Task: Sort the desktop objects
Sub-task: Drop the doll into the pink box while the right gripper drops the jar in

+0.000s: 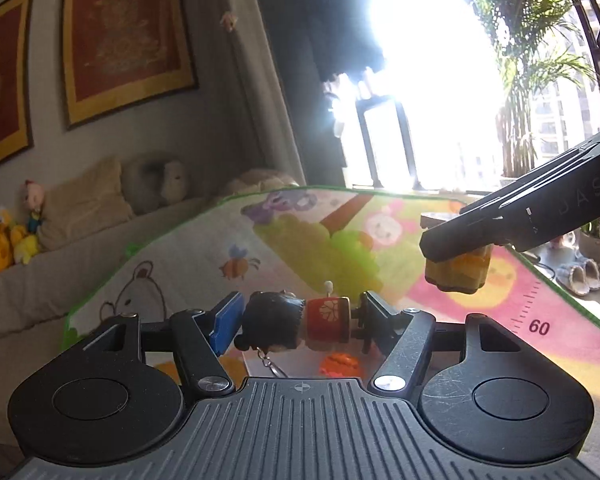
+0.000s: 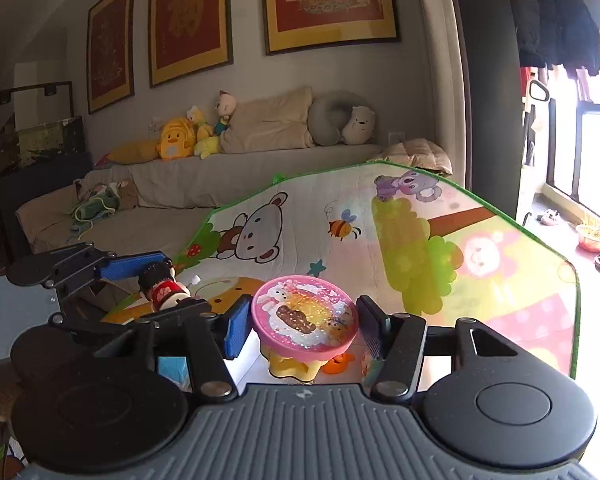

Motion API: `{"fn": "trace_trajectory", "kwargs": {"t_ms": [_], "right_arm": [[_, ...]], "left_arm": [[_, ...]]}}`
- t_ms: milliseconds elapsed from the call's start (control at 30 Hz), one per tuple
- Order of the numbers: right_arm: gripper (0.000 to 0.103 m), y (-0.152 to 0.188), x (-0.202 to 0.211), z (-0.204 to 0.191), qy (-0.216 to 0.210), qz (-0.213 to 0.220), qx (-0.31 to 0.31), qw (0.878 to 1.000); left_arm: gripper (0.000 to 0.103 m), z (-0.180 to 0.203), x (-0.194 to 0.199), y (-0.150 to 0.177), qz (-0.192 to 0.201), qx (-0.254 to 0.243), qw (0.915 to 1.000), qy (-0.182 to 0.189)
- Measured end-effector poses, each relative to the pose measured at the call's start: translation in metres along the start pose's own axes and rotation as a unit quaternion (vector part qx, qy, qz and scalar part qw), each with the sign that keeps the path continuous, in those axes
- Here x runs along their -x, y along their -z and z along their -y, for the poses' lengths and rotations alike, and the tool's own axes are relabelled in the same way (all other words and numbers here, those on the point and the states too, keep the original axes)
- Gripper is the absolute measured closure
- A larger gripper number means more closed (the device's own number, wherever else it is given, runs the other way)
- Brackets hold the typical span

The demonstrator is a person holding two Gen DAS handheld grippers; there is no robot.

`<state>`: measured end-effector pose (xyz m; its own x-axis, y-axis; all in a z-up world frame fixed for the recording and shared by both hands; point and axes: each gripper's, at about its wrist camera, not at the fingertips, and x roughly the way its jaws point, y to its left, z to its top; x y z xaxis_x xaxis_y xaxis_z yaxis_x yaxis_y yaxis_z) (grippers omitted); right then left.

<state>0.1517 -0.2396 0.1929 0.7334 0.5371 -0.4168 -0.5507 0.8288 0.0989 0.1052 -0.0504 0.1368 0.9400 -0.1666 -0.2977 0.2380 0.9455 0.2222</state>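
We are holding 2 items clear of the cartoon play mat [image 2: 500, 264]. The left gripper [image 1: 296, 322] is pinching a small doll figure [image 1: 296, 322] with black hair and a red body; the figure is lying crosswise between the blue pad [image 1: 228, 320] and the black pad, both pressing on its ends, and a keyring [image 1: 270, 364] is hanging below it. The right gripper [image 2: 304, 324] is pinching a pink round toy [image 2: 304, 312] with a yellow base by its rim, lid facing up, tilted slightly.

In the left wrist view, the right gripper [image 1: 456, 252] is standing to the right and further forward, with the toy's yellow base [image 1: 458, 274] showing under its fingers. In the right wrist view, the left gripper [image 2: 164, 280] is standing to the left, close beside, carrying the doll [image 2: 162, 286].

An orange object [image 1: 338, 364] is lying on the mat beneath both grippers. Beyond the mat's green edge we are seeing a sofa [image 2: 228, 180] with cushions and plush toys [image 2: 188, 136], 3 framed pictures [image 2: 328, 0], and dark coats [image 2: 552, 16] hanging by a bright window. Slippers [image 1: 580, 276] are lying on the floor to the right.
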Motion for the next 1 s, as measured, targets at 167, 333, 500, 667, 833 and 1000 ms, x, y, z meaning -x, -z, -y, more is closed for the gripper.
{"fn": "trace_trajectory", "kwargs": {"t_ms": [167,333,500,667,833,1000], "right_arm": [[0.045,0.003,-0.06,0.019,0.005,-0.063,-0.051,0.997],[0.045,0.028,-0.074,0.022,0.014,-0.094,-0.044,0.994],[0.045,0.047,-0.08,-0.019,0.005,-0.095,0.025,0.995],[0.045,0.048,-0.106,-0.09,-0.06,-0.103,0.108,0.987],[0.039,0.025,-0.173,-0.129,-0.1,-0.167,0.07,0.978],[0.028,0.02,-0.25,-0.159,-0.089,-0.234,0.015,0.968]], "left_arm": [[0.011,-0.027,-0.022,0.039,-0.05,0.061,0.9965,0.029],[0.007,-0.05,0.006,0.096,-0.093,0.064,0.9934,-0.022],[0.007,-0.09,0.029,0.139,-0.138,0.102,0.9773,-0.124],[0.006,-0.13,0.03,0.16,-0.167,0.173,0.9571,-0.162],[0.005,-0.143,0.003,0.158,-0.175,0.16,0.9568,-0.168],[0.005,-0.141,-0.01,0.162,-0.187,0.161,0.9564,-0.157]]}}
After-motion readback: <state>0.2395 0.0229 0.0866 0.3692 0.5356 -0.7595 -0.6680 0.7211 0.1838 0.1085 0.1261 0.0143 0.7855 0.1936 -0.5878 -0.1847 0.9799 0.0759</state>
